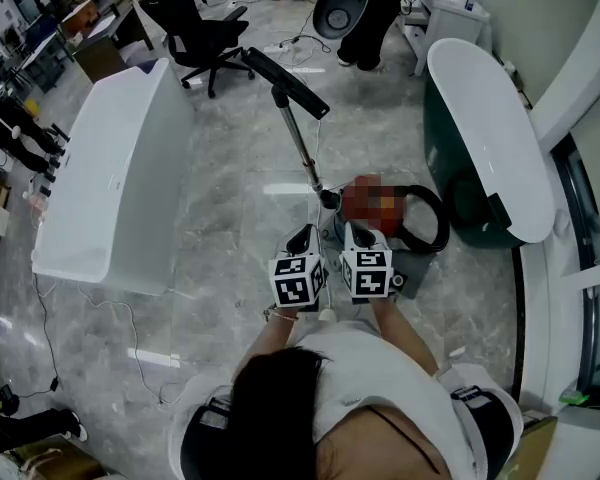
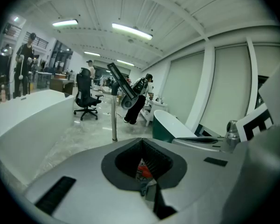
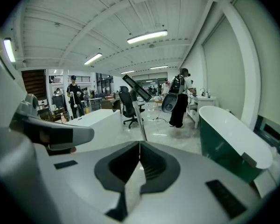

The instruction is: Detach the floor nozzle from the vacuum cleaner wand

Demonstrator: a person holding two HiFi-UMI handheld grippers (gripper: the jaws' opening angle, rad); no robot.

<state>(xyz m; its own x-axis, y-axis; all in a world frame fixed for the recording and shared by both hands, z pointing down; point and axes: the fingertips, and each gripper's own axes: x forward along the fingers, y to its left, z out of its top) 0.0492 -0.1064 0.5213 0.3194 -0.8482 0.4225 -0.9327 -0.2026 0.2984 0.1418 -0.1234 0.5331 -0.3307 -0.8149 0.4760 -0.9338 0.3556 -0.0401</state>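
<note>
Your head view alone shows the whole layout: the left hand-held gripper [image 1: 302,240] and the right hand-held gripper [image 1: 358,234] sit side by side low in front of you, marker cubes up. Their tips are just short of the red vacuum body [image 1: 372,206] on the floor [image 1: 230,218], and the black hose [image 1: 435,223] loops off to the right of the right one. Only your gripper views show the jaws. In the left gripper view they are pressed together on nothing, with a patch of red showing through the gap beneath them. In the right gripper view they are likewise closed and empty. The wand [image 1: 300,148] rises from just beyond the tips of both hand-held grippers and leans away from you and to the left. The floor nozzle [image 1: 285,81] sits on its far upper end as a tilted black bar, well apart from both hand-held grippers and touched by neither. In the left gripper view the wand stands a little left of the jaw line, with the nozzle above it. In the right gripper view it stands almost straight ahead of the closed jaws. A white bathtub [image 1: 110,178] lies off to the left of your left hand-held gripper, and a green-sided bathtub [image 1: 480,128] off to the right of your right one.
</note>
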